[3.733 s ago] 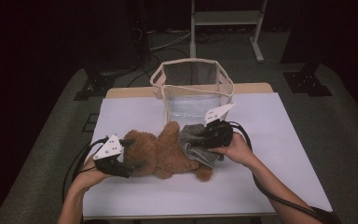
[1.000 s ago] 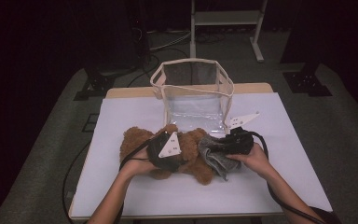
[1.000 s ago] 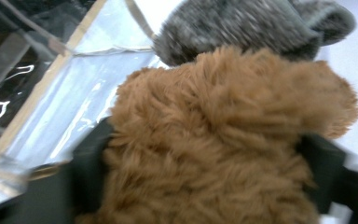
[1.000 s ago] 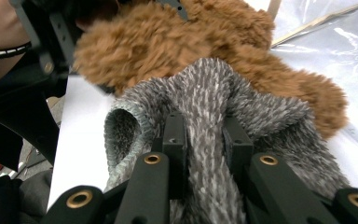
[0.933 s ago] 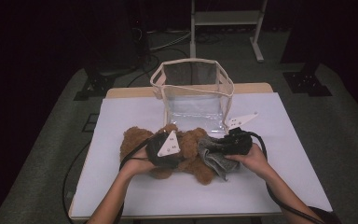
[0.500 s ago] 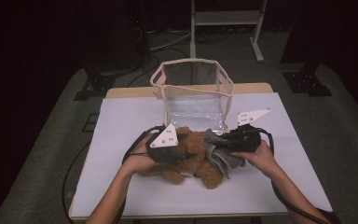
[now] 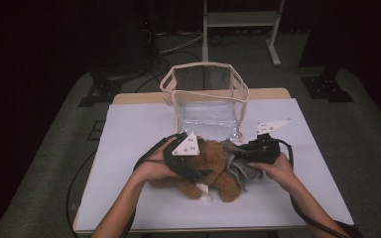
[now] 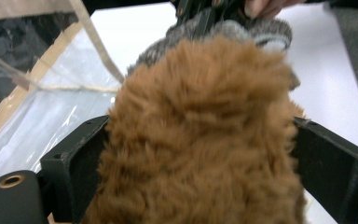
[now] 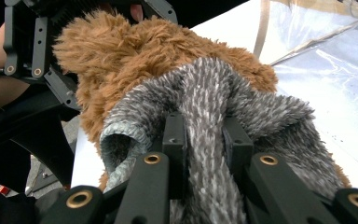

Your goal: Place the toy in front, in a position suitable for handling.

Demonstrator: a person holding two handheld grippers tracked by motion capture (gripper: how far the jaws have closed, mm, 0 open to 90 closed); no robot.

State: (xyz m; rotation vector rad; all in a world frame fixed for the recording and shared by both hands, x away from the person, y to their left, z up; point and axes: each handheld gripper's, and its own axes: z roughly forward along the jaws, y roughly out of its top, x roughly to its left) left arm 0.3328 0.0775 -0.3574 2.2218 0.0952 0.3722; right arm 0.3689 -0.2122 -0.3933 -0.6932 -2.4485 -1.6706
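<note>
A brown teddy bear (image 7: pixel 213 159) lies on the white table (image 7: pixel 129 129) in front of a clear bag. My left gripper (image 7: pixel 194 171) reaches over its middle. In the left gripper view the bear (image 8: pixel 200 140) sits between the two black jaws of the left gripper (image 8: pixel 200 128), which stand wide apart; they have just been opening. A grey knitted garment (image 7: pixel 241 169) covers the bear's right end. My right gripper (image 9: pixel 205 128) is shut on a fold of the garment (image 9: pixel 205 88), with the bear (image 9: pixel 121 46) beyond it.
A clear plastic bag (image 7: pixel 206 99) with cream trim stands open-topped just behind the bear. A metal stand (image 7: pixel 238 20) rises on the floor beyond the table. Cables trail from both grippers across the table and off its front.
The left gripper has moved from the bear's left end to its middle and its jaws have spread around the body. The right gripper has drifted a little right with the grey garment.
</note>
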